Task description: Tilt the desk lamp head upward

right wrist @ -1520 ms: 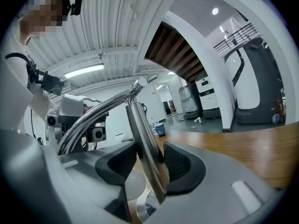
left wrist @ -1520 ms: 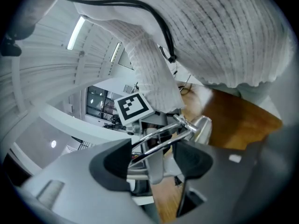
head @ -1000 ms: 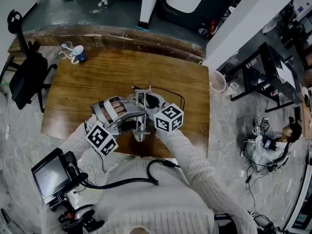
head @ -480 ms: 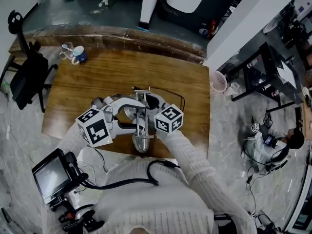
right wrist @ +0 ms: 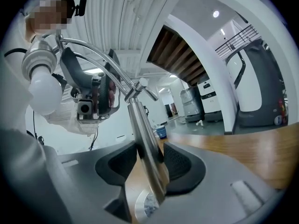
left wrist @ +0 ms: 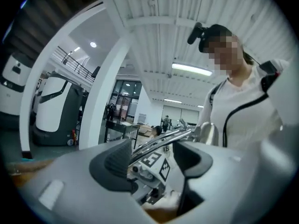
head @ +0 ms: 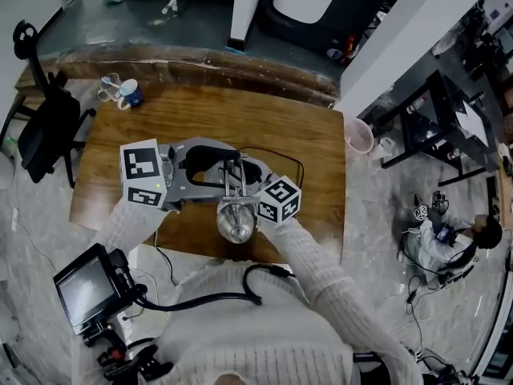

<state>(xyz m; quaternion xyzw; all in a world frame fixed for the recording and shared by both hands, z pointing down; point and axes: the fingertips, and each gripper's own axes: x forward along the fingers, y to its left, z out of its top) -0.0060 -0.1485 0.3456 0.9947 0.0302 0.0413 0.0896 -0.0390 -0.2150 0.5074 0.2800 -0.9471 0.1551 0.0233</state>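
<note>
Lamp head (head: pixel 235 221) sits over the near edge of the table (head: pixel 304 143), at six o'clock from its middle. The lamp arm (left wrist: pixel 161 140) behind it runs between the jaws of our left gripper (left wrist: pixel 154 161), which is clenched on the rods close to the head. Our right gripper (right wrist: pixel 149 164) is clamped on the upright lamp post (right wrist: pixel 140 139), low down near the base.

To tilt well, we judge that the right should pin the post steady while the left swings the arm in a slow arc about the joint. Pulling sideways could make the base skid.

At ten o'clock stands a blue mug (head: pixel 129 92), and off the table at three o'clock a white basket (head: pixel 359 132). We cannot see what either holds.
</note>
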